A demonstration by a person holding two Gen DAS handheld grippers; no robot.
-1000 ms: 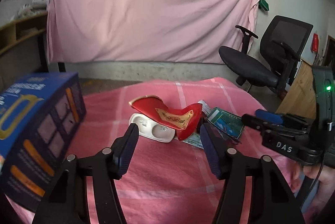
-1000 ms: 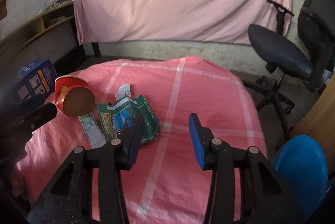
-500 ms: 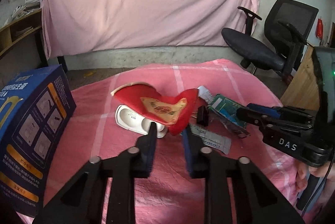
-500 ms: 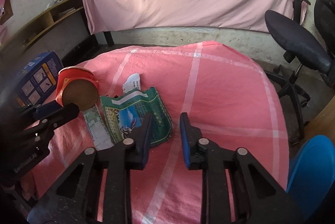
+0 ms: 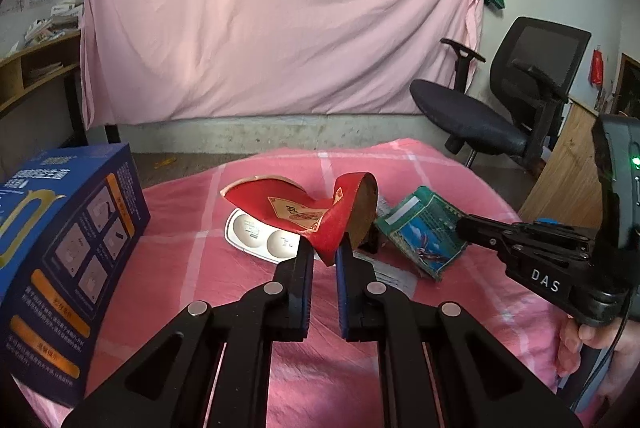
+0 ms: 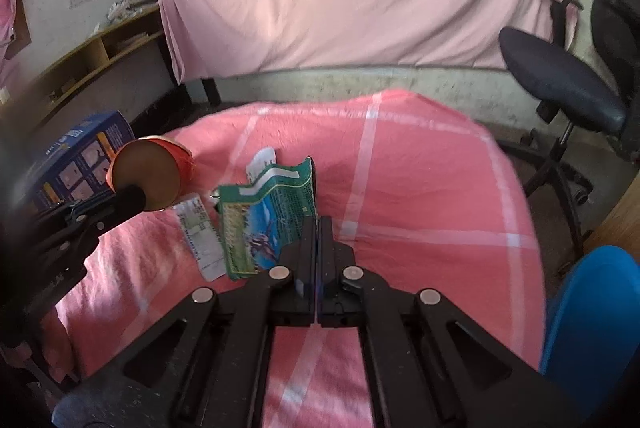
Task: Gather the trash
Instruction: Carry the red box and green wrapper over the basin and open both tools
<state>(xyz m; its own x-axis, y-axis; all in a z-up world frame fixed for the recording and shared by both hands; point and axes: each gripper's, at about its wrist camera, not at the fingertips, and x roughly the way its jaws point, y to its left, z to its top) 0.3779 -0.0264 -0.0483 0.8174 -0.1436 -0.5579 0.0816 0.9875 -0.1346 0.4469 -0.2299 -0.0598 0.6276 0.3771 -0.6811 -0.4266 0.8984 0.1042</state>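
1. While pinching the lower edge of the red paper cup (image 5: 320,224), left tool (image 5: 325,248) with jaws just closed, cup crumpled and tipped up off the pink cloth (image 5: 256,308) near the table's middle.
2. Under the cup, white plastic tray (image 5: 256,236) flat on the cloth.
3. Clamped on the near right corner of the green wrapper (image 6: 272,224), right tool (image 6: 318,224) with jaws just closed fully together; wrapper bent upward at its far edge, right of the cup.
4. Beside the wrapper's left edge, white paper slip (image 6: 200,236) flat on the cloth.
5. At the table's left edge, blue box (image 5: 60,252) standing upright.
6. Beyond the table's right side, black office chair (image 5: 500,116).
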